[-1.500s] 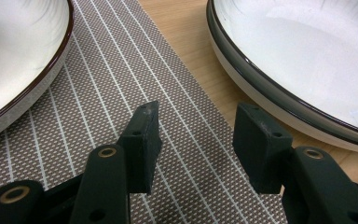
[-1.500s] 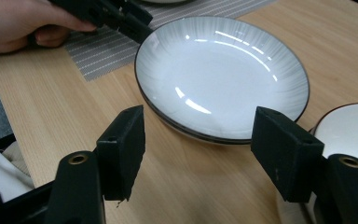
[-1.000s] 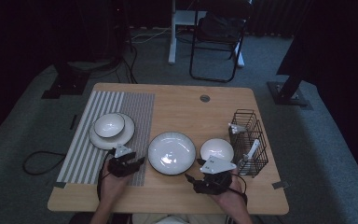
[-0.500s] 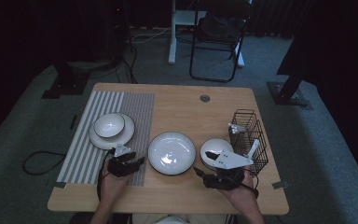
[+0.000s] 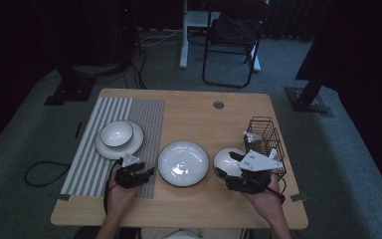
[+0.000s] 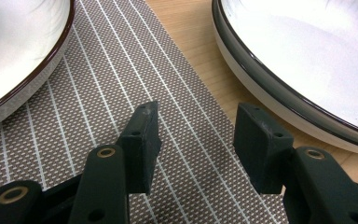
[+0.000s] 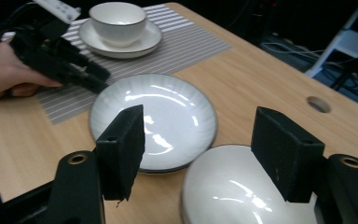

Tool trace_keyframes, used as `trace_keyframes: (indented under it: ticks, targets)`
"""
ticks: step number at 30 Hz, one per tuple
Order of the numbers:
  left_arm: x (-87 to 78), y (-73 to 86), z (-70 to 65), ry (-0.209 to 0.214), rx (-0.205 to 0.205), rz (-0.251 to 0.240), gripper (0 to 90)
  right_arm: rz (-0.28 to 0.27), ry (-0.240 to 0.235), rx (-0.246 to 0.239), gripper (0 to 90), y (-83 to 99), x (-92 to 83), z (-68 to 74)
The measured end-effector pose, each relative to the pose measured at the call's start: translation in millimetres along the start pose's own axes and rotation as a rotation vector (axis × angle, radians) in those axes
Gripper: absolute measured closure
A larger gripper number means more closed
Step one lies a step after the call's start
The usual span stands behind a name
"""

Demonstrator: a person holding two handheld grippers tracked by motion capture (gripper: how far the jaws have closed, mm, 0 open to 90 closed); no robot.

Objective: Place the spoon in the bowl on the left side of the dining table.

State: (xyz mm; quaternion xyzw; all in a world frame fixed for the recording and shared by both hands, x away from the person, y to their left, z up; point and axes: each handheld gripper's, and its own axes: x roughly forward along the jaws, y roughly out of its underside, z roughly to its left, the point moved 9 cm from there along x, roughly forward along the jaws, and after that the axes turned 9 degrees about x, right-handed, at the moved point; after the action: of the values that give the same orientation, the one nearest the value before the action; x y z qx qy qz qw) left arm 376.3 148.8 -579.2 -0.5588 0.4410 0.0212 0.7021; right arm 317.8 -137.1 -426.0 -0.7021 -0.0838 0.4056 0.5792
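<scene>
My right hand-held gripper (image 7: 200, 158) hovers spread and empty over the small glossy white bowl (image 7: 242, 191) at lower right, so nothing is lifted yet. My left hand-held gripper (image 6: 193, 144) rests spread on the woven striped mat (image 6: 121, 70) beside the fluted, dark-rimmed plate (image 7: 154, 119).

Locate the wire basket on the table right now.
In the high view the black wire basket stands near the right edge of the table, just right of the small white bowl, with the right tool close in front of it.
</scene>
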Motion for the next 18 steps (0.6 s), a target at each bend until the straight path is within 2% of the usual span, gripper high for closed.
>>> trace_keyframes:
  ticks: [8, 18]
  targets:
    - [0.2, 0.2, 0.1, -0.001, -0.001, 0.003, 51.2, -0.024, 0.058, 0.015, 34.6, -1.7, -16.3, -22.8]
    - [0.1, 0.5, -0.1, 0.002, -0.004, 0.005, 51.1, -0.036, 0.089, 0.040, 35.0, 7.7, -26.2, -40.7]
